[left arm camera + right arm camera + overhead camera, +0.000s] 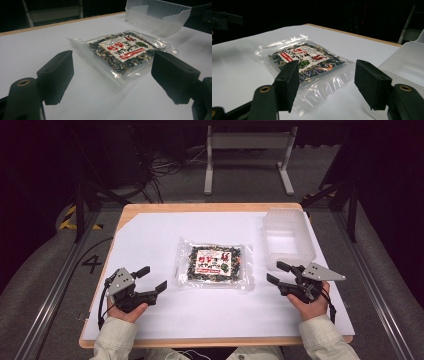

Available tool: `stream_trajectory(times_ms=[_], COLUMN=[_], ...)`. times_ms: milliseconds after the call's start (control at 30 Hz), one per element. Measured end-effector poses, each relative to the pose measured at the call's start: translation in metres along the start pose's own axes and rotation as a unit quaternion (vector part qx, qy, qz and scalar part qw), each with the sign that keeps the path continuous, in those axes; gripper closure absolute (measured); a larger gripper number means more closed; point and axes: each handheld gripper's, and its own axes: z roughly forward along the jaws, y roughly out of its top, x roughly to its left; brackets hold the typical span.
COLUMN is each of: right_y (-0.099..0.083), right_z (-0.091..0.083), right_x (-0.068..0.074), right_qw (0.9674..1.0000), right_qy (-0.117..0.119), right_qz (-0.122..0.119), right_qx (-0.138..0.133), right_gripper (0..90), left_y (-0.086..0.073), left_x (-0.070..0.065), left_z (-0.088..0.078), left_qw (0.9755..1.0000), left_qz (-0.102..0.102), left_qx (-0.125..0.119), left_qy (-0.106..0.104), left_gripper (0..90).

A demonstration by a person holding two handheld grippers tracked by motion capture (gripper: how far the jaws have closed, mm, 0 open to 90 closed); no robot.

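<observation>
On the white sheet's near left, the left gripper [153,279] rests with jaws spread, empty; at the near right, the right gripper [277,273] is likewise spread. Between them lies a clear packet of dried food [215,262], flat. A translucent plastic tub [286,238] stands far right.

Clear packet [214,263] with dark green-black speckled contents, white label with red print. Translucent whitish container [286,237]. White sheet [150,235] over light wood table [131,210]. Both grippers black, grey plates.
</observation>
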Motion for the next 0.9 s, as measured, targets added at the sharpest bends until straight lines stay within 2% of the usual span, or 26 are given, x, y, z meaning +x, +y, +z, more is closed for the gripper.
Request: stream_trajectory(times_ms=[133,200,433,567,800,833,867,900], right_y=[-0.001,-0.001,-0.003,-0.004,-0.006,-0.007,-0.007,-0.007], right_z=[0.001,0.0,-0.001,-0.002,-0.003,-0.003,-0.003,-0.003], right_x=[0.001,0.001,0.0,0.001,0.001,0.002,0.002,0.002], right_qw=[1.0,1.0,0.9999,0.9998,0.9997,0.9997,0.9997,0.9997], right_qy=[-0.002,-0.004,-0.009,-0.012,-0.016,-0.016,-0.016,-0.015], right_qz=[0.0,0.0,0.001,-0.004,-0.005,-0.005,-0.006,-0.007], right_qx=[0.005,0.006,0.012,0.015,0.019,0.02,0.02,0.02], right_gripper=[35.1,35.1,34.8,33.5,33.2,33.2,33.2,33.1], left_y=[0.01,0.013,0.027,0.032,0.04,0.042,0.043,0.043], left_x=[0.002,0.003,0.008,0.014,0.022,0.025,0.027,0.027], left_z=[0.004,0.005,0.013,0.021,0.036,0.038,0.039,0.039], left_qw=[0.9997,0.9995,0.9997,0.9997,0.9995,0.9994,0.9987,0.9987], left_qz=[-0.009,-0.006,-0.008,-0.006,-0.025,-0.031,-0.05,-0.05], left_qx=[0.022,0.027,0.021,0.017,0.016,0.016,0.007,0.007], left_qy=[0.01,0.014,0.009,0.018,0.009,0.004,-0.003,-0.003], left_gripper=[21.3,20.8,18.3,17.7,16.1,16.0,16.1,15.9])
